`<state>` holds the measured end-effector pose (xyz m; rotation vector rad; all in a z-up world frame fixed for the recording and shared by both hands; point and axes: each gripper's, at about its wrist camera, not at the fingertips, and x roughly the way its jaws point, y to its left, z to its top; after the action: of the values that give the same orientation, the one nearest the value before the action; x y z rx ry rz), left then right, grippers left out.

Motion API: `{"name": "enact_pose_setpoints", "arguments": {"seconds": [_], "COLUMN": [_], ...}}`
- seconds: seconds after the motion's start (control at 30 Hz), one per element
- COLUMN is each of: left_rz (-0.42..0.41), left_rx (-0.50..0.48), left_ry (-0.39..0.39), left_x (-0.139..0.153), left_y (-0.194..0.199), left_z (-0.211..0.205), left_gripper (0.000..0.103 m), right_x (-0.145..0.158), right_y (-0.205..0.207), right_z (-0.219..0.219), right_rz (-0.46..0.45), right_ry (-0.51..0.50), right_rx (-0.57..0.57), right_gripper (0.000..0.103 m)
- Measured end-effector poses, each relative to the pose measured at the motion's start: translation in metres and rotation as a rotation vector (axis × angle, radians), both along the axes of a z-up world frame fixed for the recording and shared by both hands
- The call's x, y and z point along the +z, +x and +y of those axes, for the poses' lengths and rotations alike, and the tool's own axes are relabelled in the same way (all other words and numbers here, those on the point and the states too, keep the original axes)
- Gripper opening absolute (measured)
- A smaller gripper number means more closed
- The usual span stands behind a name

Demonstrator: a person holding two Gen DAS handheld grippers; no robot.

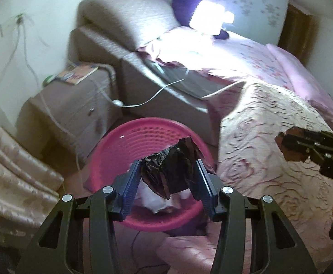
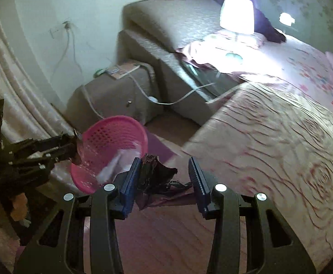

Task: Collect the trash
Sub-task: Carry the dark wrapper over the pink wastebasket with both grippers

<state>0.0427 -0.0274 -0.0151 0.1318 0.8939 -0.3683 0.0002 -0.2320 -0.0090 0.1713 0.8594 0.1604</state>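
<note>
While a crumpled dark wrapper (image 1: pixel 170 171) is clamped between the blue pads of the left gripper (image 1: pixel 169 180), it is held at the lower centre of the left wrist view, directly over the open mouth of a pink perforated basket (image 1: pixel 130 141). White crumpled paper (image 1: pixel 157 202) is seen inside the basket beneath the wrapper. At the right edge of that frame the right gripper (image 1: pixel 289 145) is seen over the bed's patterned coverlet (image 1: pixel 269 141), with a torn brown scrap (image 1: pixel 280 140) pinched at its tips. In the right wrist view, a second dark crinkled wrapper (image 2: pixel 155 175) is grasped by the clenched jaws of the right gripper (image 2: pixel 164 178), pressed against the left pad at lower centre, above the wooden floor (image 2: pixel 166 239). The basket (image 2: pixel 111 134) is shown at centre left of that frame, tilted, with the left gripper (image 2: pixel 72 147) at its rim. A brown nightstand (image 1: pixel 75 105) carrying a book (image 1: pixel 79 74) is seen at left of the left wrist view, and a lit lamp (image 2: pixel 237 16) glares at the upper right of the right wrist view.
</note>
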Motion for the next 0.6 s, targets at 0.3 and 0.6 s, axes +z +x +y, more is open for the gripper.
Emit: {"name": "enact_pose_setpoints", "arguments": {"seconds": [0.3, 0.6], "left_rz": [0.047, 0.087], "left_rx": [0.051, 0.083], "left_ry": [0.021, 0.025], "left_x": [-0.024, -0.044], "left_y": [0.017, 0.034], "left_z": [0.019, 0.028], "left_gripper": [0.046, 0.046], "right_x": [-0.006, -0.023], "right_y": [0.044, 0.078], "right_z": [0.046, 0.080], "right_rz": [0.024, 0.072], "right_ry": [0.029, 0.039], "right_rx": [0.082, 0.127], "right_gripper": [0.042, 0.043]}}
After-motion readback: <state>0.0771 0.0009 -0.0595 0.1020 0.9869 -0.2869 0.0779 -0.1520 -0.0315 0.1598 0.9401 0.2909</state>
